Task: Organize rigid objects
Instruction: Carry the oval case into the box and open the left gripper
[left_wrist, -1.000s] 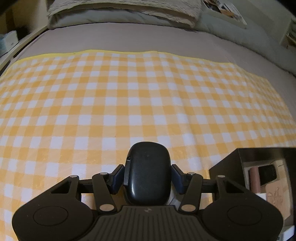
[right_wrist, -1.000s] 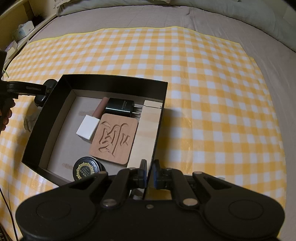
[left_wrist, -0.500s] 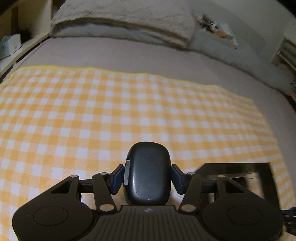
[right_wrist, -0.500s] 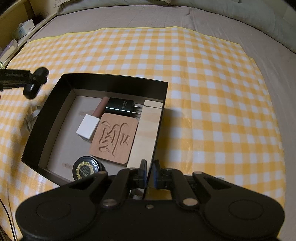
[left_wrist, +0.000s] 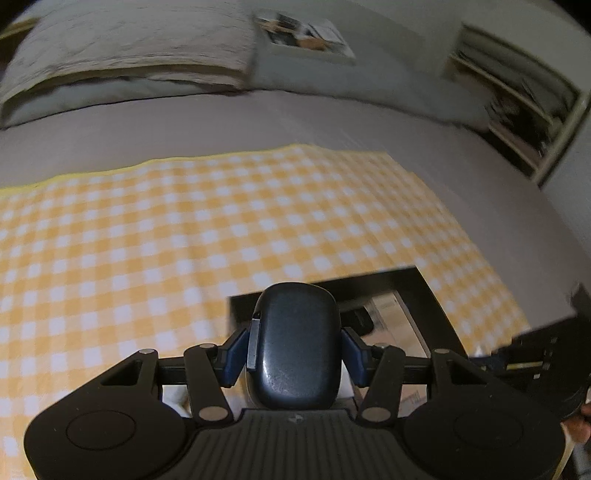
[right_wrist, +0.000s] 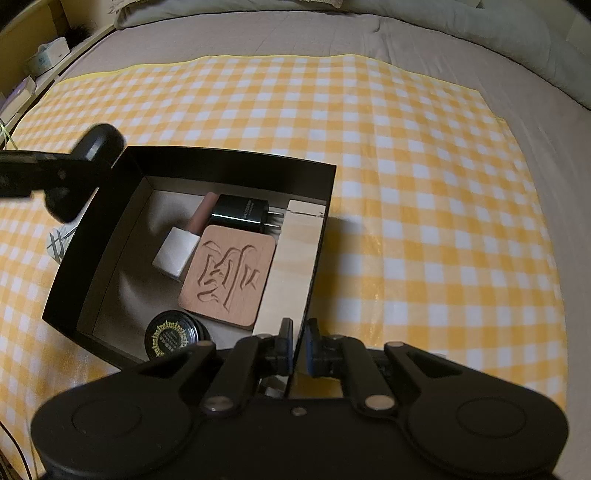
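My left gripper (left_wrist: 295, 349) is shut on a dark rounded case (left_wrist: 295, 347) and holds it in the air above the left edge of the black box (left_wrist: 369, 282). In the right wrist view the case (right_wrist: 98, 142) and left gripper show at the box's far left corner. My right gripper (right_wrist: 298, 343) is shut on the box's near right wall (right_wrist: 314, 266). Inside the box lie a carved wooden coaster (right_wrist: 231, 275), a black charger (right_wrist: 240, 214), a pink tube with white cap (right_wrist: 184, 240), a round black tin (right_wrist: 171, 338) and a pale wooden slat (right_wrist: 291, 269).
The box sits on a yellow checked cloth (right_wrist: 424, 221) spread over a grey bed (right_wrist: 258, 33). Pillows and a folded blanket (left_wrist: 129, 55) lie at the bed's head. A small white item (right_wrist: 59, 242) lies on the cloth left of the box. Shelves (left_wrist: 517, 110) stand to the right.
My left gripper has carried the dark case to the right and up, from beside the box to over its left edge. The right gripper and box have not moved.
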